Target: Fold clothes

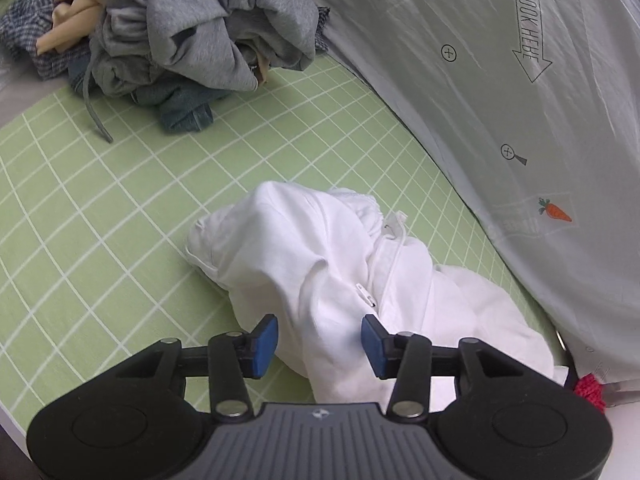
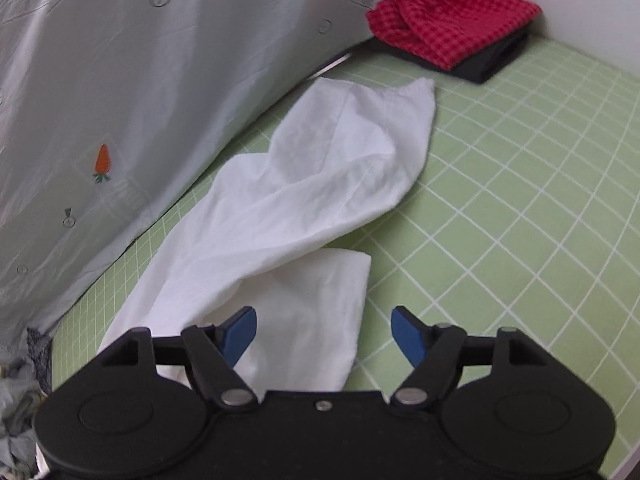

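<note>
Both hand-held grippers hover low with jaws apart: the left hand-held gripper over the bunched end of the white garment, the right hand-held gripper over its flat end. It lies crumpled on the green checked table, beside a grey sheet.

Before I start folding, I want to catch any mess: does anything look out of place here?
The white garment lies crumpled and twisted on the green checked sheet, one end bunched between the open left gripper. The unfolded clothes pile sits in a heap, unlike the folded red checked cloth. Nothing looks spilled or damaged.
</note>
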### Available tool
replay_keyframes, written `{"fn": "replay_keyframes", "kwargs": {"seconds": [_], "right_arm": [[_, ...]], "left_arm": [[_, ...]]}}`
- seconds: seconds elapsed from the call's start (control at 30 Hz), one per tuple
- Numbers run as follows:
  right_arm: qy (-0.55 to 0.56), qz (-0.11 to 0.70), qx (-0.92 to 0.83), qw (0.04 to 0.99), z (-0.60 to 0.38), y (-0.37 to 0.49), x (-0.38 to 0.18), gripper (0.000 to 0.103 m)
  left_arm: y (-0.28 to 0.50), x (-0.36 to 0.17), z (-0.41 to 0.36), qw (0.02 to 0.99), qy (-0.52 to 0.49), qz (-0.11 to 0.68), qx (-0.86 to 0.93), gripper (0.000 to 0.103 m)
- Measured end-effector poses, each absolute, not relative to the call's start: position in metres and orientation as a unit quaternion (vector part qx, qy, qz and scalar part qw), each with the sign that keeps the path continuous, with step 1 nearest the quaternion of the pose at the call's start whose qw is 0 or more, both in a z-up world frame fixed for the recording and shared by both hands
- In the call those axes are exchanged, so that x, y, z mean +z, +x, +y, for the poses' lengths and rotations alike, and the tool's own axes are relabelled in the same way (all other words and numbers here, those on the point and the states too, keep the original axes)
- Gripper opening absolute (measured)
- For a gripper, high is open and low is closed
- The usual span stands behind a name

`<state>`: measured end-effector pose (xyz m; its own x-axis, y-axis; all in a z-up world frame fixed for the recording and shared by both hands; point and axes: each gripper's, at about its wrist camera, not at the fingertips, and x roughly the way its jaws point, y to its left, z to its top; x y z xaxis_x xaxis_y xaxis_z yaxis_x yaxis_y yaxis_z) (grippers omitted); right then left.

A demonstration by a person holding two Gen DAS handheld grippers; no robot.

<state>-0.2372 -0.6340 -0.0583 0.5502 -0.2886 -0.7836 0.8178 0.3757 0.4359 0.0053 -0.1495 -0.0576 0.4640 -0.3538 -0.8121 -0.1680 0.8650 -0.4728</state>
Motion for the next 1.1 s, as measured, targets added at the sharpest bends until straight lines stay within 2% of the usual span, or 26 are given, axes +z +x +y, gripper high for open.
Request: {"fn": "replay_keyframes", "kwargs": {"seconds": [0.37, 0.4, 0.43, 0.47, 0.5, 0.53, 0.67, 0.87, 1.0, 1.1], "right_arm": [[0.575, 0.281, -0.328, 0.695, -0.678, -0.215, -0.123, 0.080], [0.589, 0.270, -0.312, 0.695, -0.679, -0.215, -0.125, 0.072], [0.601, 0.260, -0.298, 0.695, -0.679, -0.215, -0.126, 0.053], [0.609, 0.251, -0.289, 0.694, -0.679, -0.215, -0.127, 0.041], [0.607, 0.249, -0.292, 0.696, -0.678, -0.215, -0.124, 0.015], [0.598, 0.251, -0.301, 0.699, -0.676, -0.216, -0.120, 0.002], [0.548, 0.187, -0.348, 0.738, -0.657, -0.249, -0.074, 0.001], [0.545, 0.093, -0.353, 0.754, -0.636, -0.294, 0.008, 0.001], [0.473, 0.044, -0.336, 0.813, -0.631, -0.284, 0.073, 0.001], [0.382, 0.018, -0.318, 0.867, -0.631, -0.260, 0.115, 0.001]], "left_arm": [[0.026, -0.068, -0.151, 0.798, -0.276, 0.534, -0.039, 0.046], [0.028, -0.070, -0.150, 0.793, -0.287, 0.536, -0.037, 0.046], [0.030, -0.072, -0.150, 0.789, -0.297, 0.537, -0.035, 0.036], [0.032, -0.074, -0.150, 0.786, -0.305, 0.537, -0.034, 0.016], [0.033, -0.075, -0.151, 0.784, -0.311, 0.536, -0.032, 0.016], [0.034, -0.075, -0.152, 0.784, -0.313, 0.535, -0.027, 0.013], [0.026, -0.061, -0.148, 0.801, -0.319, 0.505, -0.029, 0.009], [0.016, -0.016, -0.144, 0.842, -0.293, 0.449, -0.053, 0.005], [0.027, 0.022, -0.155, 0.873, -0.256, 0.408, -0.072, 0.005], [0.049, 0.028, -0.173, 0.889, -0.236, 0.386, -0.078, 0.005]]}}
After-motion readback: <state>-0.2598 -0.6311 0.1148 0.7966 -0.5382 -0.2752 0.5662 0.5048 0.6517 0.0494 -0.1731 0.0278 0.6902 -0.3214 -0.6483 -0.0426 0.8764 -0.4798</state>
